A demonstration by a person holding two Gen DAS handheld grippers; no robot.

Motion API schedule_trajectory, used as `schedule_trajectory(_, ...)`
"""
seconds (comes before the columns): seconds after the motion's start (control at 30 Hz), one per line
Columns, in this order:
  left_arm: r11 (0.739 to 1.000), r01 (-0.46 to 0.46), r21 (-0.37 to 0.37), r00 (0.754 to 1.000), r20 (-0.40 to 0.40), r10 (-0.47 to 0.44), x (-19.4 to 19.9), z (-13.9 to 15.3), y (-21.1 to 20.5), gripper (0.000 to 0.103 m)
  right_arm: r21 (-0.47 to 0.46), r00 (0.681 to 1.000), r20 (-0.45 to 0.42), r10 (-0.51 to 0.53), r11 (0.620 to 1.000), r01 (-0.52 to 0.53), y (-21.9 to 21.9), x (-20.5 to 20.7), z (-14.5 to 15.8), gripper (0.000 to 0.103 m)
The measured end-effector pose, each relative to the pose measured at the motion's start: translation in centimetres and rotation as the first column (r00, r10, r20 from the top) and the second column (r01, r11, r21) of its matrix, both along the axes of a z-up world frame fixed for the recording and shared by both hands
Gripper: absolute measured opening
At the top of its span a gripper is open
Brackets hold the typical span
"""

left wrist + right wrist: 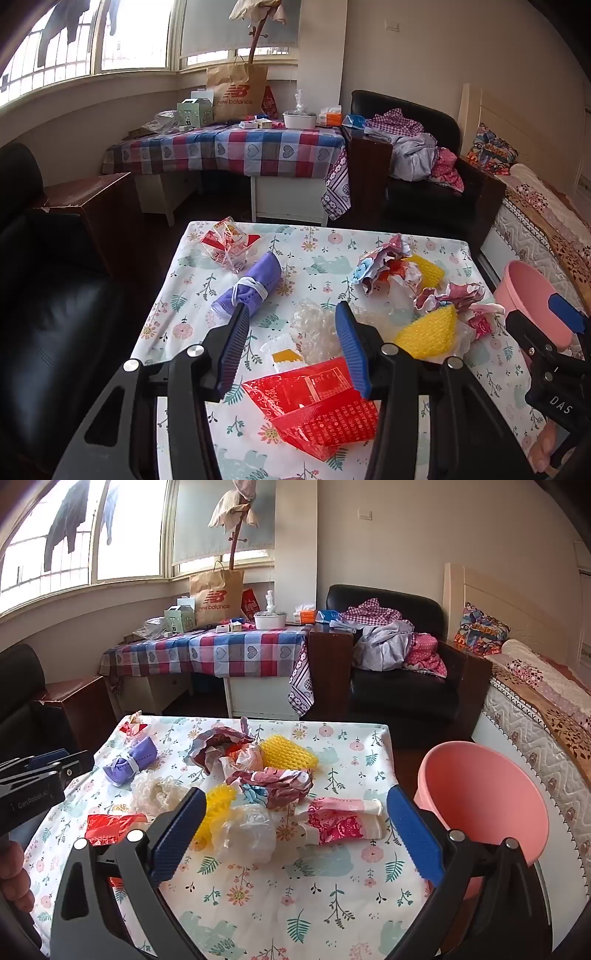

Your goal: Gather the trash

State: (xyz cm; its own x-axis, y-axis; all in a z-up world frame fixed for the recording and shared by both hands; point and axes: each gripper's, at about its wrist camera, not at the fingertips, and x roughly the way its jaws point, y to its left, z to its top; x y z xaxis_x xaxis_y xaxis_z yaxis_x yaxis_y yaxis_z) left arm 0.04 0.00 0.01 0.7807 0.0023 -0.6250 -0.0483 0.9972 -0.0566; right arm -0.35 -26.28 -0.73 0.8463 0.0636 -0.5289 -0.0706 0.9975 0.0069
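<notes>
Currently your left tool (pixel 295 347) gapes empty; red wrapper (pixel 314 402) lies just below, long axis crosswise; right tool (pixel 295 834) wide, empty.

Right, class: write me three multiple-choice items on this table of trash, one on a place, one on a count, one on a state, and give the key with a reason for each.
1. Where is the pink bucket?
A. In the middle of the table
B. Off the table's right edge
C. On the armchair

2. How many yellow foam nets lie on the table?
A. Two
B. Four
C. None

3. How does the right gripper stand?
A. Shut on a wrapper
B. Shut on nothing
C. Open, holding nothing

Key:
1 B, it stands beside the floral cloth, next to the bed.
2 A, one far, one near.
3 C, its blue fingers stand wide apart above the trash.
</notes>
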Motion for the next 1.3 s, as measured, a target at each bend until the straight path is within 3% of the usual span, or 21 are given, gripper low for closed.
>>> schedule_trajectory(1.3, 1.0, 0.006, -0.001, 1.0, 0.0, -0.006, 0.65, -0.38, -0.47, 0.048, 0.009, 1.0, 0.027, 0.011, 1.0, -0.011, -0.22, -0.51, 0.36, 0.099)
